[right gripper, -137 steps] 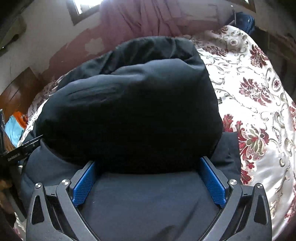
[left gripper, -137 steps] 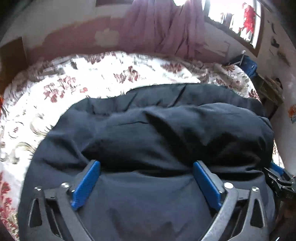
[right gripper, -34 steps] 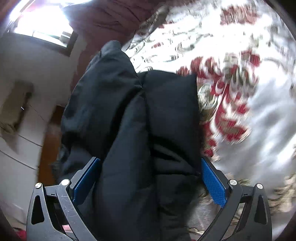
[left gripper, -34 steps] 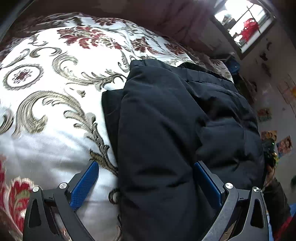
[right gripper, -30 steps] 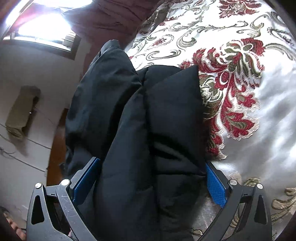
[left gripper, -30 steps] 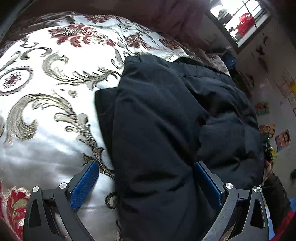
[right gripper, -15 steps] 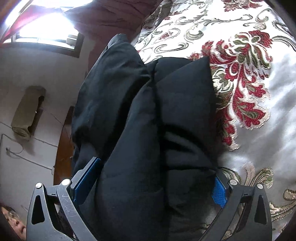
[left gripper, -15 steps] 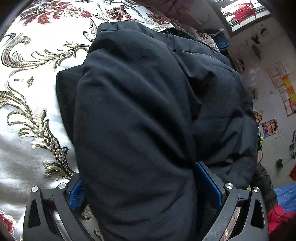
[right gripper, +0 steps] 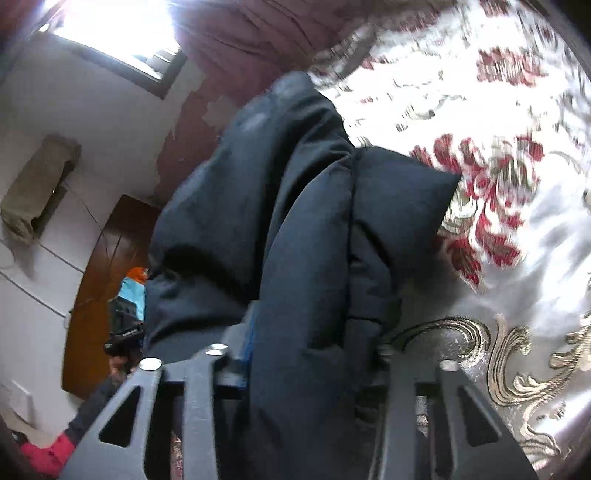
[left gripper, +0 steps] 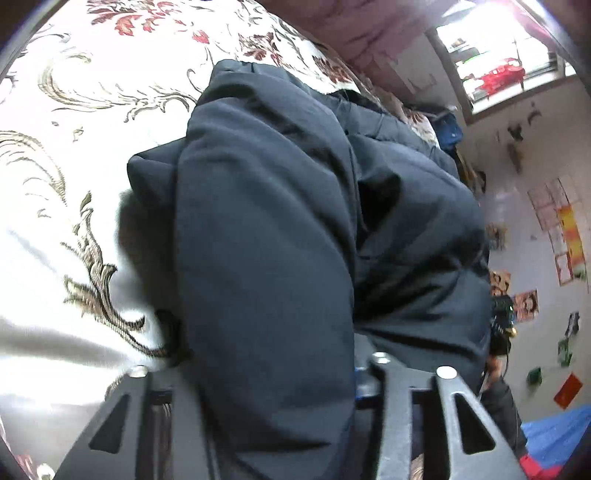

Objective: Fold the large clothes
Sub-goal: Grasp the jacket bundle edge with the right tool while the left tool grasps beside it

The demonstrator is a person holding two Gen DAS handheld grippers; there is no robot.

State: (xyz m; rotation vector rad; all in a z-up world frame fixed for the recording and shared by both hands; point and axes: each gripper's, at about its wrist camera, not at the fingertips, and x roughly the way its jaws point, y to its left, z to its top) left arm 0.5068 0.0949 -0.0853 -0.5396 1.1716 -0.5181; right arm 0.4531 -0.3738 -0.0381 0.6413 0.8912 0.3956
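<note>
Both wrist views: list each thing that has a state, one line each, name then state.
dark padded jacket: folded into a thick bundle, lying on the bed, gripped at two ends.
left gripper: jaws closing, jacket fabric between them.
right gripper: jaws closing, jacket fabric between them.
floral bedspread: spread out under the jacket.
curtain: drawn aside from the bright window.

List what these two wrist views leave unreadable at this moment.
- Left wrist: left gripper pads, buried under the dark navy padded jacket.
- Right wrist: right gripper closing on the jacket; its right pad is hidden.
- Right wrist: floral satin bedspread motion-blurred.
</note>
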